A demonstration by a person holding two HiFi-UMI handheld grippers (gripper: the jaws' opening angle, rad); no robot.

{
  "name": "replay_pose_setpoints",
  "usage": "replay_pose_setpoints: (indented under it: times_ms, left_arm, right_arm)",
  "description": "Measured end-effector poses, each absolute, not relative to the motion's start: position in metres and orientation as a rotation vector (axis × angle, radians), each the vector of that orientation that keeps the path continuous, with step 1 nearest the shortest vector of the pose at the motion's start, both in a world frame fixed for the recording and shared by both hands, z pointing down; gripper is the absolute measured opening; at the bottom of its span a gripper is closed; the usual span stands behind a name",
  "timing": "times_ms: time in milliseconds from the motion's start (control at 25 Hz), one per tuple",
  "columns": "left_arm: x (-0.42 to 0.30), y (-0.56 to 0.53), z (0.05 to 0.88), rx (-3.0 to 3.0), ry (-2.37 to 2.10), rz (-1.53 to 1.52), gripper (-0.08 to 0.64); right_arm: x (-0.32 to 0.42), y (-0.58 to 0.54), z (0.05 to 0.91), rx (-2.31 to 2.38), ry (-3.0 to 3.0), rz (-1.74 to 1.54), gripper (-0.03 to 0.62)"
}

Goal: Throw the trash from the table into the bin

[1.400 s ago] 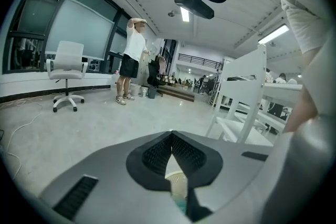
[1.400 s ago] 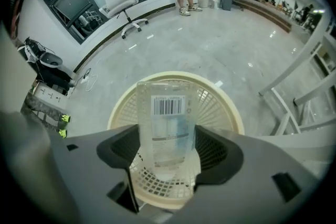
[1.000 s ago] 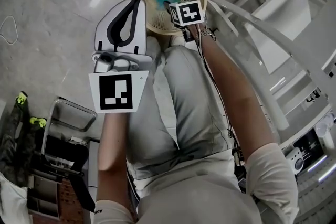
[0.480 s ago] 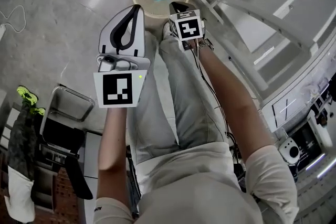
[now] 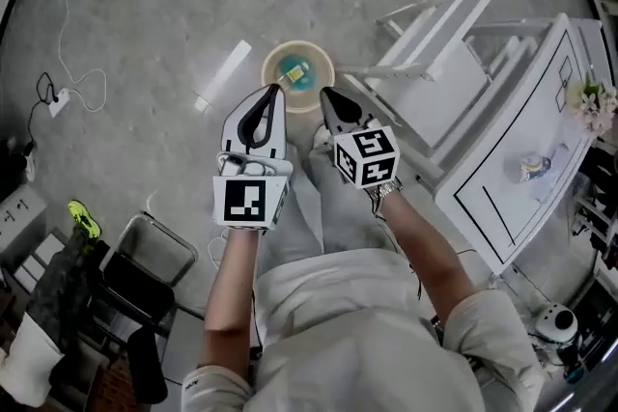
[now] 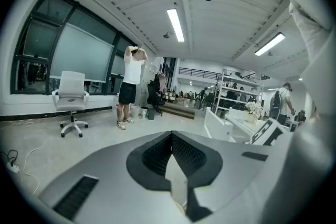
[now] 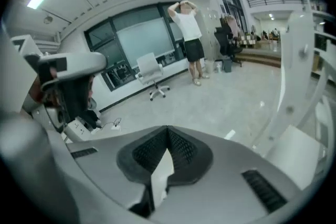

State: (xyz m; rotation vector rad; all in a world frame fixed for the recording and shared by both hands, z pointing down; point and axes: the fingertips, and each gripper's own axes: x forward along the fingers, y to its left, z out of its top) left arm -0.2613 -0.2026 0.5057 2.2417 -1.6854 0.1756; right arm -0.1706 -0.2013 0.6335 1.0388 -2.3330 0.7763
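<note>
In the head view, the left gripper point(image 5: 271, 101) and the right gripper point(image 5: 328, 100) are held side by side at the frame's centre, both pointing towards the round beige bin point(image 5: 299, 45) on the grey floor point(image 5: 145, 5) just above them. A small yellowish piece of trash point(image 5: 294, 69) lies inside the bin on a teal lining. At the right, past a white chair point(image 5: 435, 63), the white worktop point(image 5: 502, 198) carries a small bluish thing point(image 5: 532, 167), too small to identify. In the left gripper view, the left gripper point(image 6: 171, 136) has its jaws pressed together with nothing between them; beyond stand an office chair point(image 6: 71, 102) and a person point(image 6: 131, 86). In the right gripper view, the right gripper point(image 7: 168, 131) is likewise closed and empty, with the same person point(image 7: 189, 34) at the upper centre.
</note>
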Motion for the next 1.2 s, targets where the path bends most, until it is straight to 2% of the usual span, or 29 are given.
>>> replay_pose_setpoints:
  times_ms: [280, 520, 840, 1200]
  left_arm:
    - [-0.217, -0.181, 0.389, 2.292, -1.699, 0.086, 0.006]
    - [-0.178, -0.158, 0.326, 2.381, -1.650, 0.089, 0.006]
    - [-0.138, -0.138, 0.284, 2.489, -1.574, 0.077, 0.006]
    - [-0.117, -0.111, 0.264, 2.660, -1.379, 0.035, 0.006]
  right_arm:
    - [-0.127, -0.181, 0.434, 1.115, -2.556, 0.434, 0.011]
    - [-0.090, -0.159, 0.323, 1.253, -2.660, 0.345, 0.011]
    - [-0.060, -0.141, 0.276, 1.400, -2.685, 0.284, 0.011]
    - [-0.021, -0.106, 0.286, 1.649, -2.523, 0.371, 0.011]
